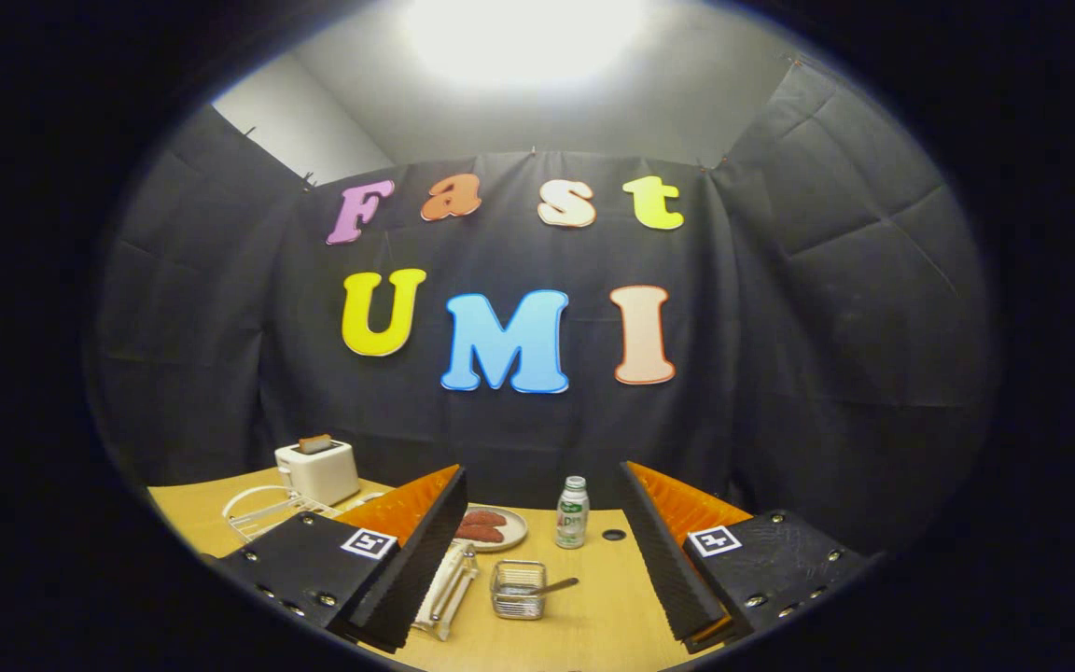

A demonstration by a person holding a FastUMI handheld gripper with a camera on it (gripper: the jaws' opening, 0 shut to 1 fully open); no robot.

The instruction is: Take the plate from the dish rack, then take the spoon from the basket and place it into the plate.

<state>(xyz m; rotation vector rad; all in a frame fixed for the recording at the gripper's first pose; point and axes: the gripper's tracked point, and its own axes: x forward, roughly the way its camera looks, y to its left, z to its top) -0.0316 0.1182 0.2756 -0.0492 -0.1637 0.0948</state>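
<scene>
The gripper [542, 546] hangs above the tabletop [593, 625], its jaws wide apart and empty. Between the fingers, a spoon [551, 588] rests in a wire basket [517, 590]; the dish rack [449, 586] lies just beside it.

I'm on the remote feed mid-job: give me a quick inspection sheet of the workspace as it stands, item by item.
Surface: wooden table, with a round hole near the bottle.
Job's things: spoon resting in the small wire basket, between the fingers and ahead of them; white dish rack beyond the left finger; a white rack piece beside the basket; plate to fetch cannot be told.
Clutter: toaster with bread in its slot; dish of reddish food; small bottle.
Grippers: gripper open, fingers wide apart, holding nothing.
Cables: nothing seen.
Surroundings: black cloth wall, bright ceiling light.
</scene>
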